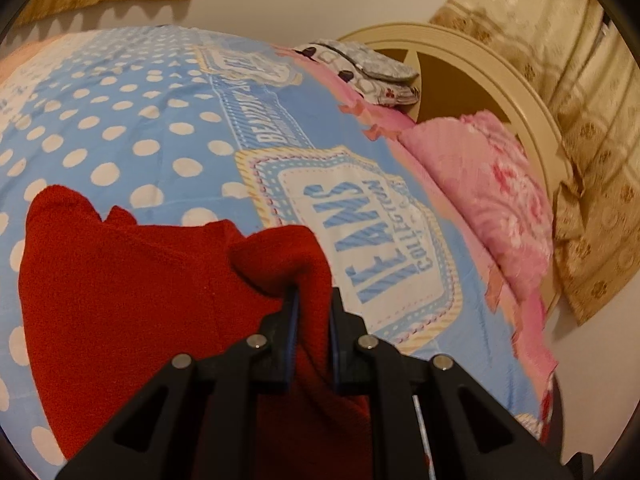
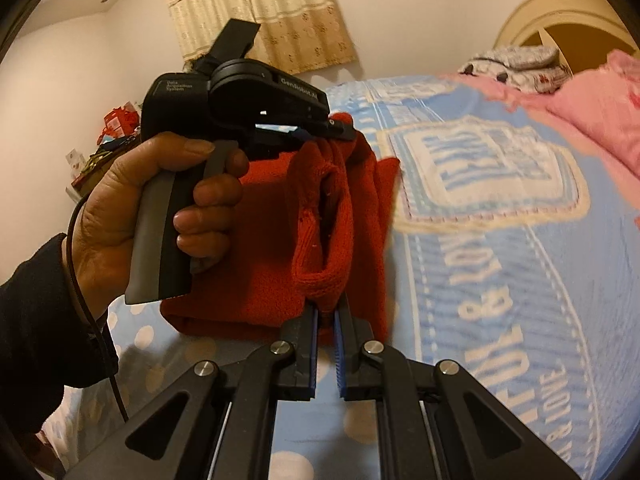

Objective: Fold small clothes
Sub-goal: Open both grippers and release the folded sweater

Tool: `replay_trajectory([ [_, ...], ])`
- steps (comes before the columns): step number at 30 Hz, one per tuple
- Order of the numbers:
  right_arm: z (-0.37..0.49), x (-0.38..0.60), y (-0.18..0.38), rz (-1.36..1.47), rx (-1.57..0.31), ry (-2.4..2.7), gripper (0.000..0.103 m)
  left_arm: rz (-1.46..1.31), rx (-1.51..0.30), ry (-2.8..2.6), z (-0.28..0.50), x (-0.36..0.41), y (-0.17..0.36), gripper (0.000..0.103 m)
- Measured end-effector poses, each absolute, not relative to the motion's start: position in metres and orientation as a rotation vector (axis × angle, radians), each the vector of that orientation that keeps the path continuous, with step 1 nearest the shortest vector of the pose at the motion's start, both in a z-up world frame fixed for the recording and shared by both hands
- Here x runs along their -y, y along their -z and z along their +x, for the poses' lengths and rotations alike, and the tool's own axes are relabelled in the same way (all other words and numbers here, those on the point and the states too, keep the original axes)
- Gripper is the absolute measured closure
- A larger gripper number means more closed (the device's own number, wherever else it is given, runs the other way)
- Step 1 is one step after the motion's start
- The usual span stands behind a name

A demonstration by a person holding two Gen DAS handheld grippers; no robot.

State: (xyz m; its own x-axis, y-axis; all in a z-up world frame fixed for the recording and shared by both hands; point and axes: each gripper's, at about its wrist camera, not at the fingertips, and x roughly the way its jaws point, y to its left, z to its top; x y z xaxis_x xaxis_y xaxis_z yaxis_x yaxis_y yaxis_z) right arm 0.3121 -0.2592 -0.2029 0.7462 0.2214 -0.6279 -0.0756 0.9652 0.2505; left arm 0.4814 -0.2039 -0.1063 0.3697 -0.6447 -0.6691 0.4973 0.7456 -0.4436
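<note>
One red knitted garment is shown, held up over the bed by two sets of tongs. The left tongs are clamped on a bunched red fold; the right tongs are clamped on a ribbed, rolled hem of the same garment. In the right wrist view the left tongs are seen from the side, carried by one bare hand in a dark sleeve, with a black cable trailing below the wrist.

The garment is a deep, uniform red with a fine knit texture. It is doubled over, hanging in vertical folds between the two grips, and an open cuff or neck hole shows in the right wrist view. Its lower portion lies on the bedspread toward the near edge of the bed.

The bedspread is light blue with white dots and printed "JEANS" badges. Along the head edge of the bed one pink pillow and one small pile of folded grey patterned clothes are seen, before a cream headboard. The dotted middle of the bed beyond the garment is uncovered.
</note>
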Motion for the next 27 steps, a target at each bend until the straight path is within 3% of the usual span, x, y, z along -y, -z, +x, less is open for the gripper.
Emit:
replay_trajectory([
  [4,0.311,0.266,0.214,0.251,-0.74,-0.152,0.097,-0.082,-0.909,0.723,0.47,0.209,0.102,0.082],
  [6,0.31,0.27,0.218,0.258,-0.753,-0.136,0.098,-0.036,-0.868,0.717,0.459,0.204,0.093,0.07],
  [8,0.308,0.276,0.221,0.268,-0.769,-0.121,0.1,0.023,-0.806,0.685,0.443,0.193,0.083,0.043],
  [10,0.305,0.288,0.223,0.307,-0.776,-0.116,0.1,0.059,-0.736,0.625,0.426,0.17,0.078,0.026],
  [12,0.301,0.301,0.218,0.339,-0.758,-0.084,0.095,0.092,-0.707,0.566,0.416,0.149,0.081,0.026],
  [13,0.301,0.306,0.214,0.352,-0.745,-0.074,0.078,0.099,-0.702,0.54,0.411,0.138,0.085,0.026],
  [14,0.302,0.31,0.209,0.365,-0.729,-0.067,0.05,0.096,-0.701,0.516,0.409,0.13,0.088,0.026],
  [16,0.309,0.318,0.197,0.402,-0.688,-0.062,0.031,0.086,-0.713,0.472,0.404,0.112,0.099,0.026],
  [22,0.385,0.309,0.16,0.359,-0.676,-0.123,0.031,0.081,-0.748,0.461,0.395,0.105,0.126,0.026],
  [24,0.417,0.306,0.164,0.386,-0.731,-0.159,0.037,0.061,-0.741,0.474,0.392,0.105,0.128,0.026],
  [26,0.442,0.299,0.177,0.401,-0.814,-0.201,0.07,0.05,-0.736,0.478,0.391,0.104,0.13,0.022],
  [27,0.449,0.296,0.184,0.401,-0.848,-0.206,0.081,0.045,-0.731,0.479,0.39,0.103,0.131,0.021],
])
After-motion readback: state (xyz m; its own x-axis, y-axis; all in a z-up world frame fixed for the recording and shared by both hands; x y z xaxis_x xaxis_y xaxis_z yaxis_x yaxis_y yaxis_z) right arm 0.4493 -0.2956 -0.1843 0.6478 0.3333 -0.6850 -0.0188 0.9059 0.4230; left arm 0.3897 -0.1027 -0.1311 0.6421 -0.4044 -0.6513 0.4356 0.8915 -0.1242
